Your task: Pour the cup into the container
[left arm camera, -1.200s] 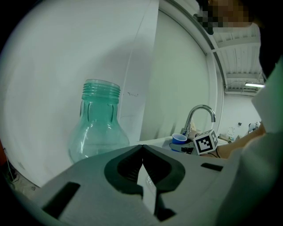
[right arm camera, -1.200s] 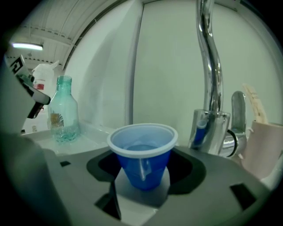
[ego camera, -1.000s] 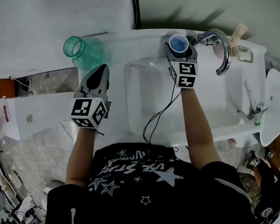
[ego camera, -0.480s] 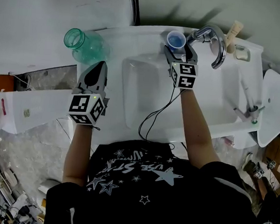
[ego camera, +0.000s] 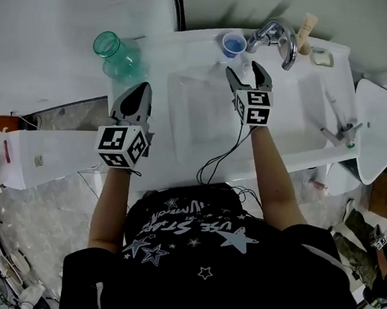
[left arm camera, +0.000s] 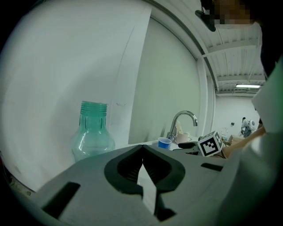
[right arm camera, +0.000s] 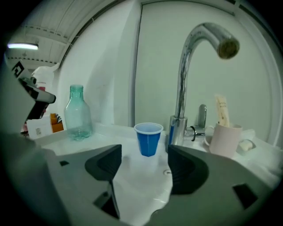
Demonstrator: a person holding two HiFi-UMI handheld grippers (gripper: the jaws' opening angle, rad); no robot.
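Cup point(ego camera: 233, 44) upright | right tongs point(ego camera: 243, 68) spread, empty, just narrowing | left tongs point(ego camera: 143, 87) pressed together

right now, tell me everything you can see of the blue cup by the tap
The blue cup is small and tapers toward its base, with a white rim; it looks like thin disposable plastic. It stands upright on the white sink ledge behind the basin, close beside the base of the chrome tap, with a slight gap showing between them. Only the ledge touches it. Whether it holds anything cannot be told.
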